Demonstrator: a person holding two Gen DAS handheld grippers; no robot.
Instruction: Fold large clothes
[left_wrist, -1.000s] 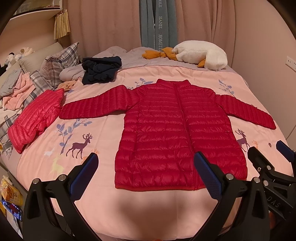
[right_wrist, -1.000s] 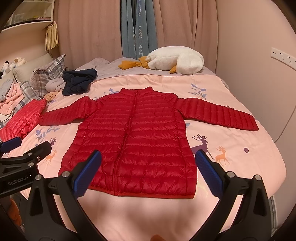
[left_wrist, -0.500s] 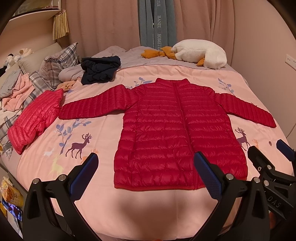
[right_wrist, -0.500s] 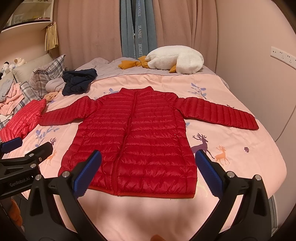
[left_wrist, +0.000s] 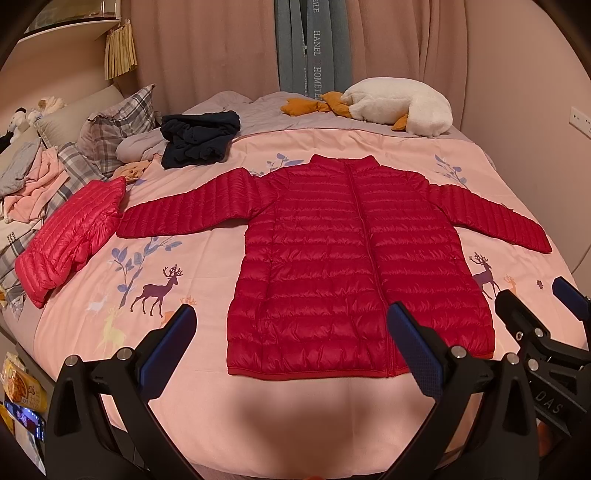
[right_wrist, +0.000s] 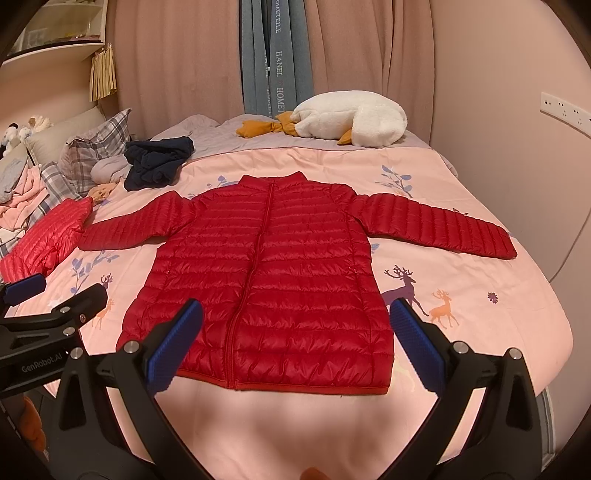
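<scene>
Red quilted down jacket (left_wrist: 354, 258) (right_wrist: 269, 280): long-sleeved, stand collar, full front zip closed, horizontal stitched channels, shiny shell. Lies flat and face up, unfolded, in the middle of the bed (left_wrist: 177, 332) (right_wrist: 480, 332) on its pink printed cover. Hem runs parallel to the near edge of the bed, a little way in from it; collar points toward the far edge. Both sleeves spread outward, angled slightly down, cuffs reaching toward the bed's side edges.

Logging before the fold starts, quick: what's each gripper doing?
Left gripper: open, holding nothing.
Right gripper: open, holding nothing, above the red quilted puffer jacket.
</scene>
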